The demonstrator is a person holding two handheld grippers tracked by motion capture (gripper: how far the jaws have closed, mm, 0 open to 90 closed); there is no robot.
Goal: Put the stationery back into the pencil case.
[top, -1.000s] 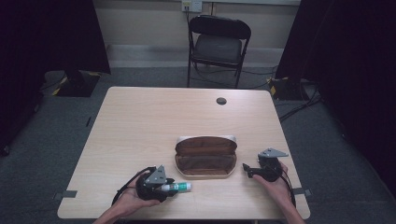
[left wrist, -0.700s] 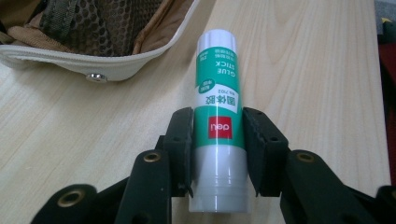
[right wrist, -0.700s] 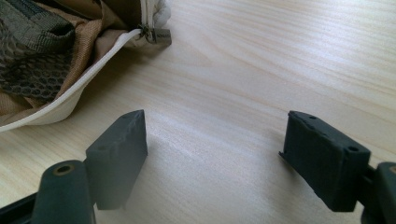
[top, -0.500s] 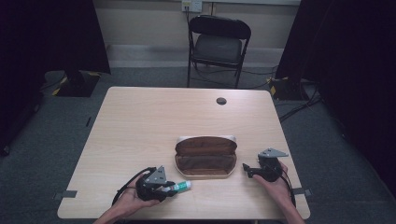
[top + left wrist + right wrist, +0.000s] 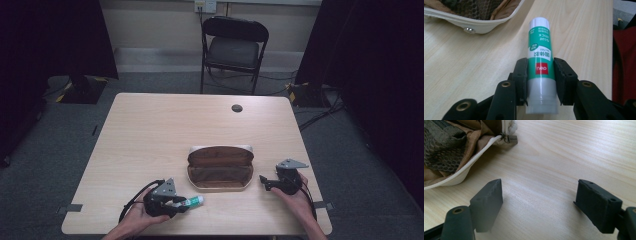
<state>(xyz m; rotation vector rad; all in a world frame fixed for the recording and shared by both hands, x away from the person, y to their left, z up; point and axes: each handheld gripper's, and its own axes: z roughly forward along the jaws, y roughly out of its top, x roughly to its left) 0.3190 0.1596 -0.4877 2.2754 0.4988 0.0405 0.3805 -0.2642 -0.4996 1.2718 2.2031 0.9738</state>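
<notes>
A green and white glue stick (image 5: 540, 62) lies between the jaws of my left gripper (image 5: 540, 82), which is shut on its lower half. In the high view that left gripper (image 5: 181, 204) sits near the table's front edge, with the glue stick (image 5: 194, 201) pointing right toward an open brown pencil case (image 5: 221, 167). The case's white rim and a metal snap (image 5: 469, 30) show at the upper left of the left gripper view. My right gripper (image 5: 263, 181) rests open just right of the case, jaws wide apart over bare wood (image 5: 539, 195). The case's zipper pull (image 5: 510, 138) lies ahead of it.
The wooden table (image 5: 160, 130) has a round cable hole (image 5: 237, 108) near its far edge. A black folding chair (image 5: 232, 47) stands behind the table. Cables trail on the floor at the right (image 5: 320, 107).
The left gripper with the glue stick has shifted slightly. The right gripper has stayed still.
</notes>
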